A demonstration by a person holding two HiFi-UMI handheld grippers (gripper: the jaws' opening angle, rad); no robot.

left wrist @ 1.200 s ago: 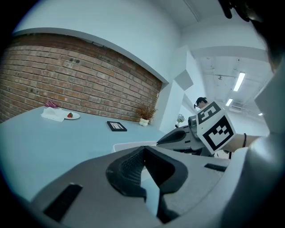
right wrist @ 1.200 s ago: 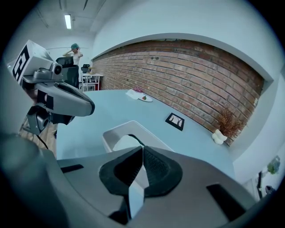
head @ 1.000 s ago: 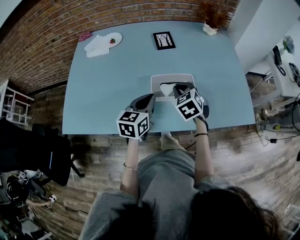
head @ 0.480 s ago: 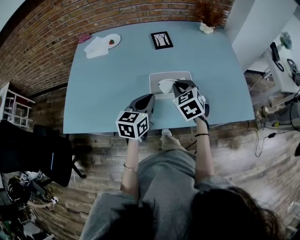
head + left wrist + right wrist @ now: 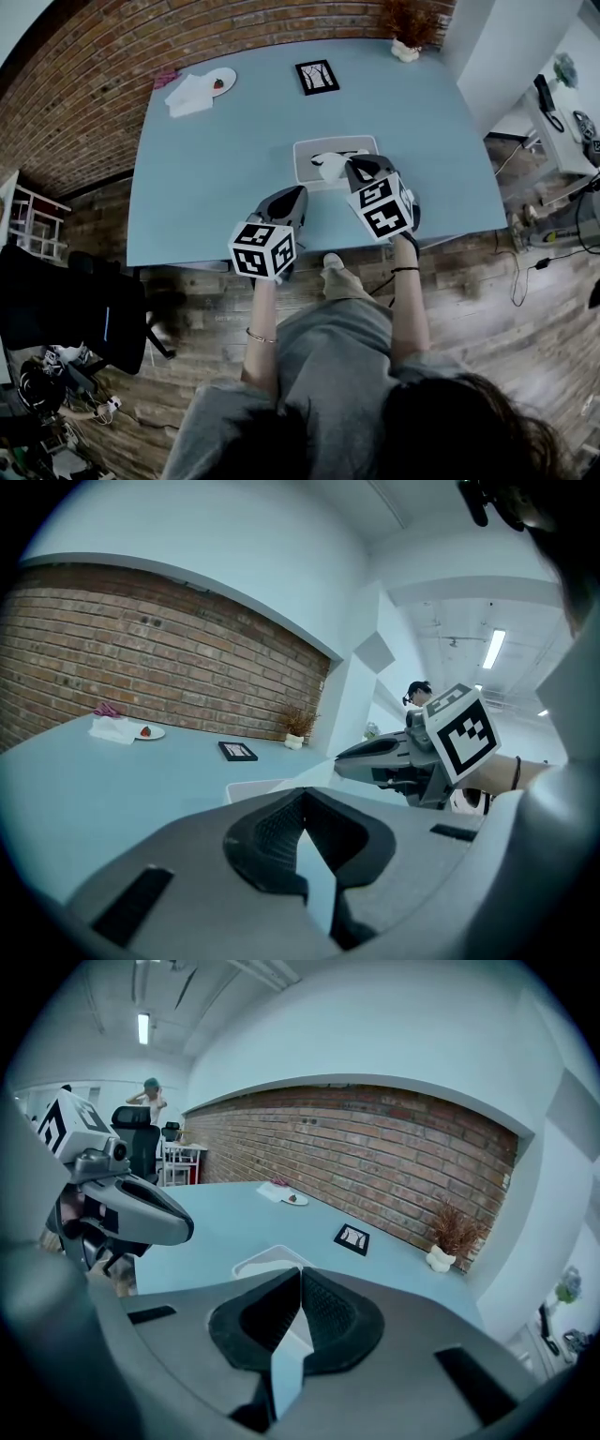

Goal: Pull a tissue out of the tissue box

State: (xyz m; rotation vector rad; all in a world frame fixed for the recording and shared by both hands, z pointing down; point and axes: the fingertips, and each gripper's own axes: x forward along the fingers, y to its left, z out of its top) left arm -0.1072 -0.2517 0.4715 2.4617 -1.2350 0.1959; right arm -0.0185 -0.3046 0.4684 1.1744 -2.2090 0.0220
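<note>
Brick wall at the back, w/ a pale-blue bench point(image 5: 206, 178) in front. Near the bench's front edge, approx. centre, the tissue box point(image 5: 305, 161) is seen. Over it the right gripper point(image 5: 351, 170) is held, fingers pressed together on a tissue point(image 5: 329, 167), which is stretched btwn box & fingertips. Just left of the box, apart from it, the left gripper point(image 5: 298, 195) is held, fingers closed w/ nothing pinched. A picture frame point(image 5: 317, 76), plate point(image 5: 223, 81) & plant point(image 5: 405, 36) are set along the far side.
</note>
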